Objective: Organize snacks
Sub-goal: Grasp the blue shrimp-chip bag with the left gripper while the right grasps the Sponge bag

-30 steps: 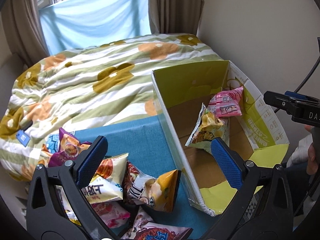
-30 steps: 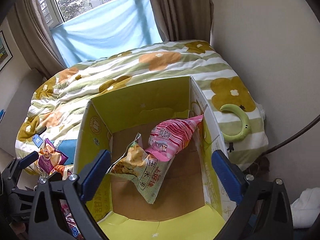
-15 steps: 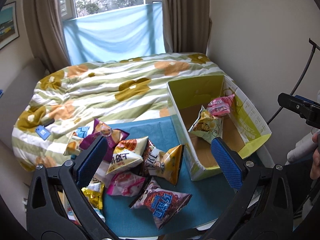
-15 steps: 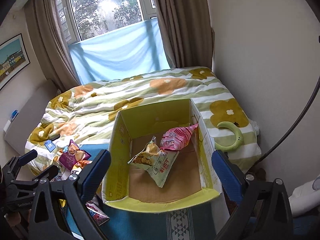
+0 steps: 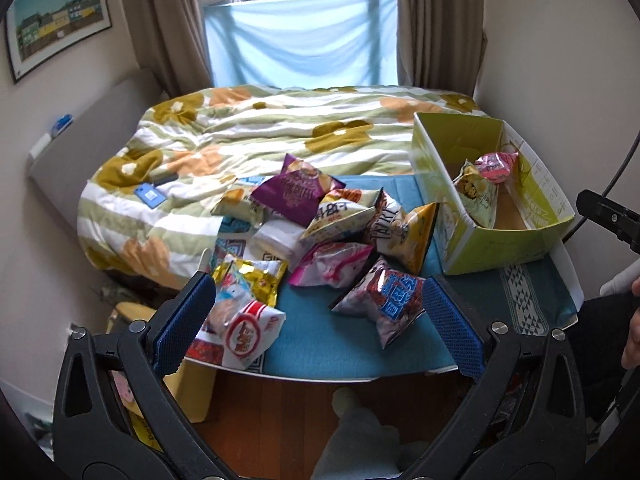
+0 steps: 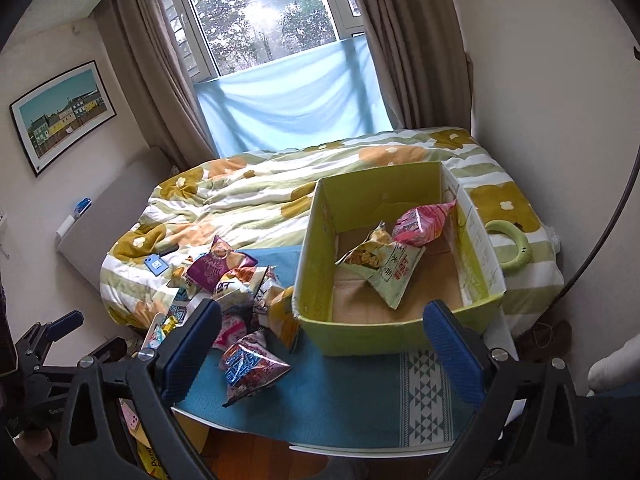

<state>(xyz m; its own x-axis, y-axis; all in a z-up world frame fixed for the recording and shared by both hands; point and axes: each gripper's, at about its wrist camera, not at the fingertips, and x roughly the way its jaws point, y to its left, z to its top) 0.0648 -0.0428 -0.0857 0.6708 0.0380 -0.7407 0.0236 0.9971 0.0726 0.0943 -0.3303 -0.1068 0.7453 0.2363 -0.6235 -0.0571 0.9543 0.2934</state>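
Observation:
A yellow-green cardboard box point(image 6: 320, 332) point(image 5: 496, 250) stands on a blue-clothed table point(image 6: 344, 396) and holds a pale green snack bag point(image 6: 384, 268) and a pink bag point(image 6: 420, 222). A pile of several snack bags point(image 5: 320, 220) point(image 6: 240, 292) lies left of the box, with a blue-and-red bag point(image 5: 384, 300) point(image 6: 250, 368) nearest me. My left gripper point(image 5: 318, 320) is open and empty, held back above the table's near edge. My right gripper point(image 6: 320, 344) is open and empty, in front of the box.
A bed with a floral striped duvet point(image 5: 256, 136) lies behind the table. A blue phone point(image 5: 149, 196) and a green ring-shaped object point(image 6: 516, 246) rest on it. Walls stand close on the right. Wooden floor point(image 5: 280, 412) shows below the table edge.
Both grippers have pulled back and up from the box and table, so the whole table and room now show. Both stayed open. The snacks have not moved.

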